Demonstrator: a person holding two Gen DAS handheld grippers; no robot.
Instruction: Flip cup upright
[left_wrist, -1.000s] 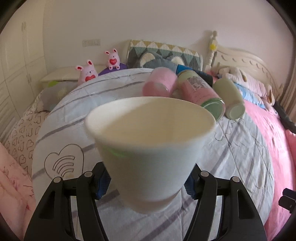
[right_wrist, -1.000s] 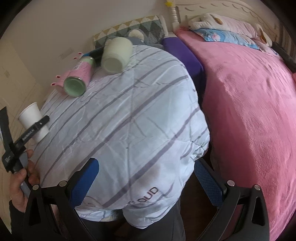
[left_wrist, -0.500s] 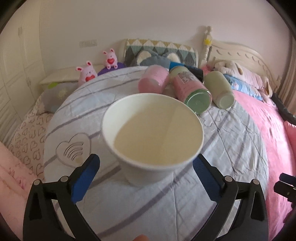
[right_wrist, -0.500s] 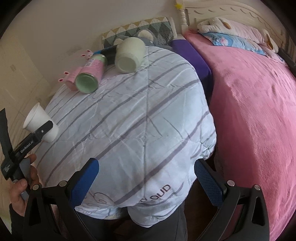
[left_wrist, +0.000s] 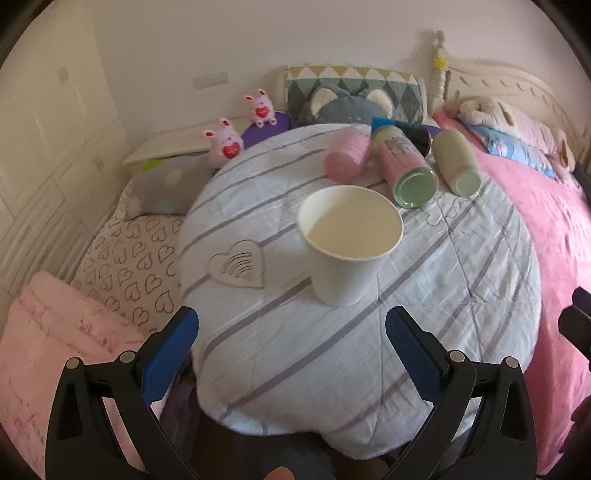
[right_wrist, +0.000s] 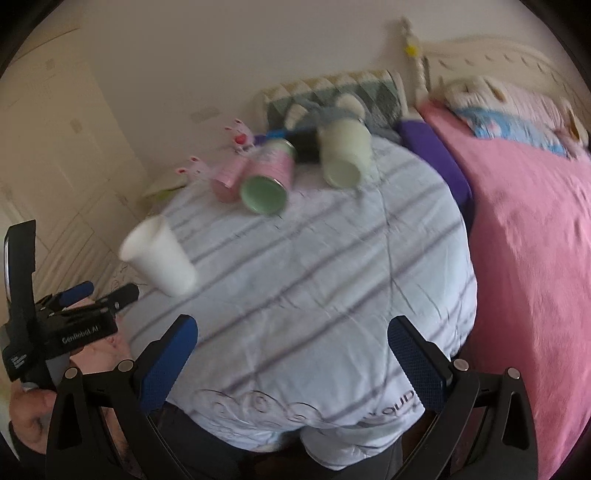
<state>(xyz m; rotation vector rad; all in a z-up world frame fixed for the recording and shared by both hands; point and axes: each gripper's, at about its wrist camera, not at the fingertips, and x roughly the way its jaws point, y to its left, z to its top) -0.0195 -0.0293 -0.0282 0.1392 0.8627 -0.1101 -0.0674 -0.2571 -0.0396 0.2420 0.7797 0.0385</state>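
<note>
A white paper cup (left_wrist: 349, 245) stands upright, mouth up, on the round table's striped quilt (left_wrist: 295, 354). It also shows in the right wrist view (right_wrist: 159, 256), near the table's left edge. My left gripper (left_wrist: 291, 345) is open and empty, drawn back from the cup with a gap between them. It appears in the right wrist view (right_wrist: 98, 293) at the left. My right gripper (right_wrist: 291, 350) is open and empty over the table's near edge.
A pink cup (left_wrist: 347, 157), a pink can with a green end (left_wrist: 406, 171) and a pale green bottle (left_wrist: 456, 166) lie on their sides at the table's far side. A pink bed (left_wrist: 546, 229) is to the right. Plush toys and cushions sit behind.
My left gripper opened, let go of the white cup and pulled back; the cup now stands free on the quilt. The right gripper's view shifted and is blurred.
</note>
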